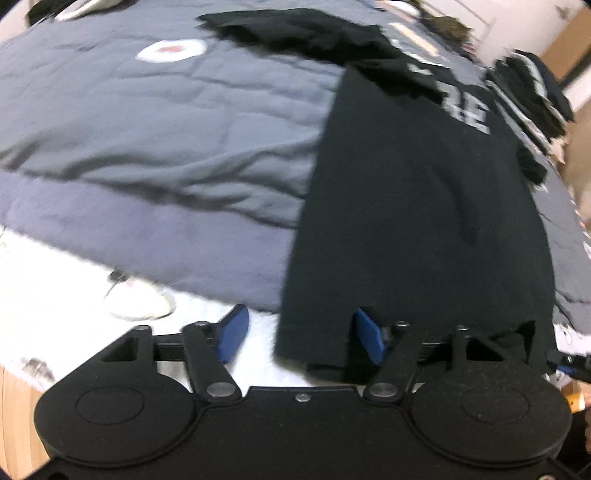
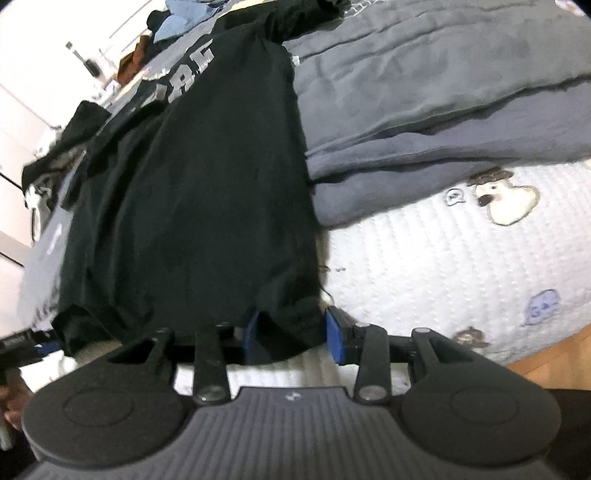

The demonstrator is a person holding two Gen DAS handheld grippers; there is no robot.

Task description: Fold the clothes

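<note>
The left gripper (image 1: 299,334) sits nearest the lens in the left wrist view: a black housing with two round covers, linkage bars and blue pads. Its jaws stand apart. The left pad is over the white bed cover; the right pad lies against the hem of the black T-shirt (image 1: 413,221), with the corner of the hem between the two pads. The pads do not press on the cloth from both sides, so the jaws are released.

In the right wrist view the right gripper (image 2: 293,334) has a grey ribbed housing and the same blue pads. A bunched fold of the shirt's hem sits between the pads, and both pads bear against it: the jaws are clenched on the T-shirt.

The T-shirt lies lengthwise on the bed, hem toward both grippers and collar end away from them. The fabric is matte black knit, mostly flat with shallow creases. Blocky white letters (image 2: 192,74) are printed across the chest; only part of the word is readable. One sleeve (image 1: 288,29) spreads out at the far end.

Beneath and beside the shirt lies a grey blanket (image 1: 155,122), soft and wrinkled, with a folded edge. The white quilted bed cover (image 2: 424,266) has a ribbed texture and small cartoon figures.
</note>
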